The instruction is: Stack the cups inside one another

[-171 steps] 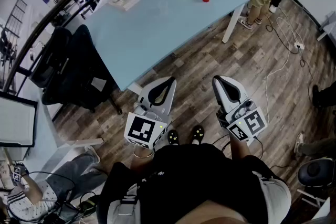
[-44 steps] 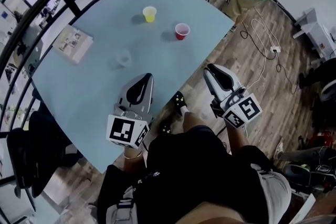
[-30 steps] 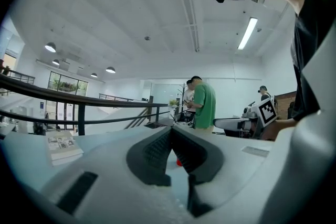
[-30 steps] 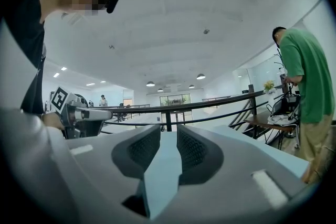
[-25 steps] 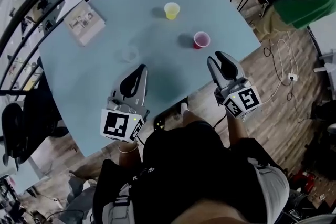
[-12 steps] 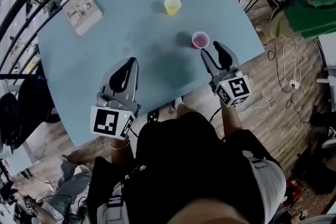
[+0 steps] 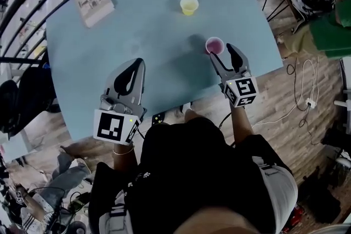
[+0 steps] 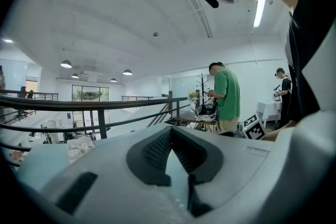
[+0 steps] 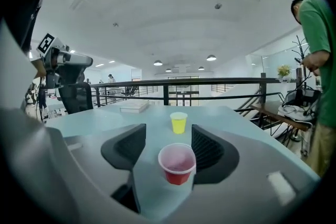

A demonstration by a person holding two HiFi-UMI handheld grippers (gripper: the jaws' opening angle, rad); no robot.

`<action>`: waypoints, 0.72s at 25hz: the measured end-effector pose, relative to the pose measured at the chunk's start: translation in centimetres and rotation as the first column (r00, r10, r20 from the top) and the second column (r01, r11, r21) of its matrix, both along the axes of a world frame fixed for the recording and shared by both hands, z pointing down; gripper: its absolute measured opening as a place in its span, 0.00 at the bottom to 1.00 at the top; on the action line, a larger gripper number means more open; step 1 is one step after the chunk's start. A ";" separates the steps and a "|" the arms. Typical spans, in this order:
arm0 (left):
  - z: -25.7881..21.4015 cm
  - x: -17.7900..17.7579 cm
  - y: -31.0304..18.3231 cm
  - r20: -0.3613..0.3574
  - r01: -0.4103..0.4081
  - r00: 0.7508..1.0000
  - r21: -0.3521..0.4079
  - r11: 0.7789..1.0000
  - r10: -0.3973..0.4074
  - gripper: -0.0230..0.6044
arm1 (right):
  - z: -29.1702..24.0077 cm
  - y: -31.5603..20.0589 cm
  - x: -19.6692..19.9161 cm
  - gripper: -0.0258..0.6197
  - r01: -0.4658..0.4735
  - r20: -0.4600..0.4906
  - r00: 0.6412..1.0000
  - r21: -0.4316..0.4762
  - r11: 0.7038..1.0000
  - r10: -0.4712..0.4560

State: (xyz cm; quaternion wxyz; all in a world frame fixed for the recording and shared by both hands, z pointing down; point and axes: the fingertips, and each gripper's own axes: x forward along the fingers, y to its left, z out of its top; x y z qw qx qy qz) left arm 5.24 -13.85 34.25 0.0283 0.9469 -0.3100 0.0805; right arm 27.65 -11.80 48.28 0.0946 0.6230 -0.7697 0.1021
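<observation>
Step in hand looks like the reach for the first cup, nothing stacked yet. Right claw (image 7: 223,55) sits low over the table (image 7: 137,35) near its near-right corner, jaws wide and just been opening, lined up on the red cup (image 7: 214,45). In the right gripper view the cup stands upright, centred in the gap, with neither pad pressing on it. Hard to say whether it's properly between the tips or just ahead of them; the head view suggests it's right at the tip of one jaw. Yellow cup (image 7: 189,5) is upright too, further in toward the far edge, well apart from the red one and dead ahead along the right claw's line. Left claw (image 7: 137,63) hangs over the near edge of the table, jaws together, nothing in them, idle. Booklet (image 7: 96,0) lies at the far-left corner, out of the way. Next move, as I read it: nudge the right claw forward until the pads flank the red cup's wall, close gently since a thin cup like this probably crushes or pops out if squeezed hard, then lift clear, carry it over the yellow cup and lower it in straight. Main risk is clipping the rim with a jaw tip and tipping it off the near edge.
</observation>
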 end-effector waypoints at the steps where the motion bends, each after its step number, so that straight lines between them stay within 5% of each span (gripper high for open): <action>1: 0.1 -0.1 0.0 0.003 0.010 1.000 0.000 1.000 -0.010 0.01 | 0.6 -0.3 0.1 0.47 0.005 -0.009 1.000 -0.011 1.000 -0.005; 5: 0.0 -0.7 -0.2 0.019 0.057 0.998 -0.003 0.998 -0.057 0.01 | 2.4 -1.3 0.3 0.55 0.025 -0.057 0.998 -0.054 0.998 -0.028; 18: 0.5 -1.0 -0.1 0.060 0.152 0.987 -0.015 0.988 -0.150 0.01 | 7.4 -2.7 1.2 0.62 0.064 -0.098 0.992 -0.153 0.986 -0.080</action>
